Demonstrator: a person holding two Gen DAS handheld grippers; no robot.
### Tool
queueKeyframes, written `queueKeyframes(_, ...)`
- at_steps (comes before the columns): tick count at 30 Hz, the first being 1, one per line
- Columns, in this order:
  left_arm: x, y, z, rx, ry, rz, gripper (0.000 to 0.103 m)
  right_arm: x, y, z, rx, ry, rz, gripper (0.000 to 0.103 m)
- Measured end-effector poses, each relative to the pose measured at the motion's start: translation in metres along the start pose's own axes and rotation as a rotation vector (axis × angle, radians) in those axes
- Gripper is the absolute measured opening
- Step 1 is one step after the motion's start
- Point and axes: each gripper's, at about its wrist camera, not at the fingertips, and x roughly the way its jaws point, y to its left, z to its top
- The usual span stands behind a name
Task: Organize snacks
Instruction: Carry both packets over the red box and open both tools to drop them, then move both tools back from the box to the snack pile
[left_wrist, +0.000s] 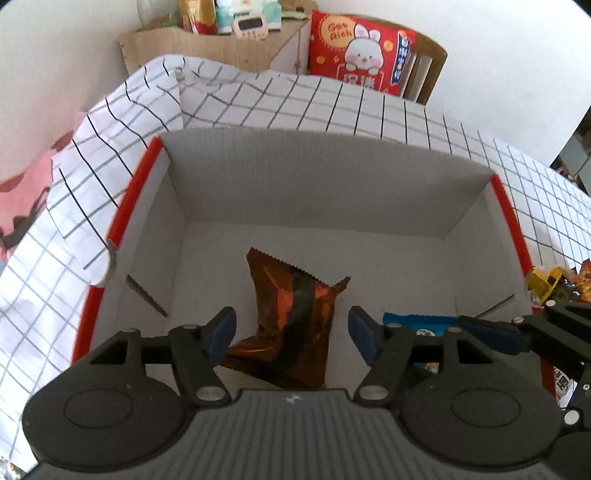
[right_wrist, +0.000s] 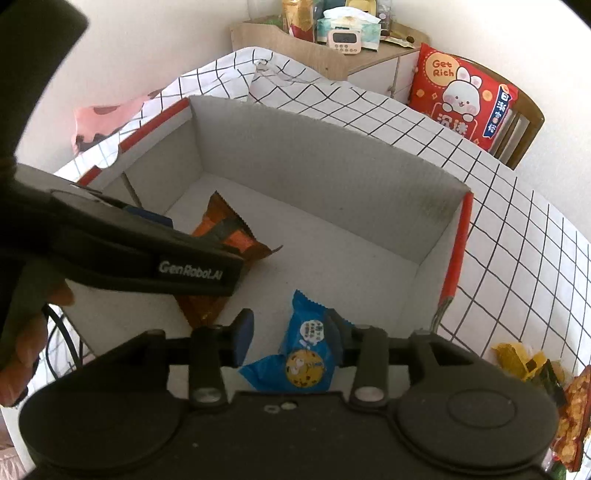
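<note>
— Two snack packets lie on the floor of the white cardboard box (left_wrist: 314, 192) on the checked tablecloth (left_wrist: 369, 110), each between the parted fingers of a handheld gripper. What step is this?

— Release, by the look of it. The left gripper (left_wrist: 291, 332) hangs over the brown-orange packet (left_wrist: 291, 325), its blue pads standing well clear on both sides; nothing is pinched. The right gripper (right_wrist: 288, 332) hangs over the blue cookie packet (right_wrist: 299, 354), its fingers narrower; the left pad is clear, the right-hand pad sits at the wrapper's edge, and whether it presses I cannot tell. The packet appears to rest on the box floor.

— And the next move?

— Probably lifting both grippers straight out without snagging a crimped wrapper edge, then reaching for the loose snacks (right_wrist: 554, 387) outside the box, past its red-edged right wall. The right gripper likely needs a little more spread first.

— What does each view add?

— The right wrist view shows the person's hand (right_wrist: 33, 332) around the left tool's handle, plus the blue packet's cookie picture. The left wrist view shows only the blue packet's top strip (left_wrist: 417, 321) behind its own finger, but gives the brown-orange packet whole, and the right gripper's tip entering at the right edge. Both show the red rabbit cushion (left_wrist: 362, 51) on the chair beyond.
</note>
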Motion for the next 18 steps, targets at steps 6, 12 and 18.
queueKeyframes(6,-0.018,0.003,-0.002,0.005,-0.041,-0.015,0.066,-0.019,-0.006,-0.002,0.042,-0.03,0.009,0.055)
queueKeyframes(12,-0.042,0.003,-0.007,0.007,-0.102,-0.033,0.067,-0.041,-0.011,-0.007,0.069,-0.072,-0.005,0.063)
queueKeyframes(18,-0.066,-0.002,-0.013,0.012,-0.157,-0.05,0.067,-0.067,-0.017,-0.013,0.097,-0.117,-0.01,0.07)
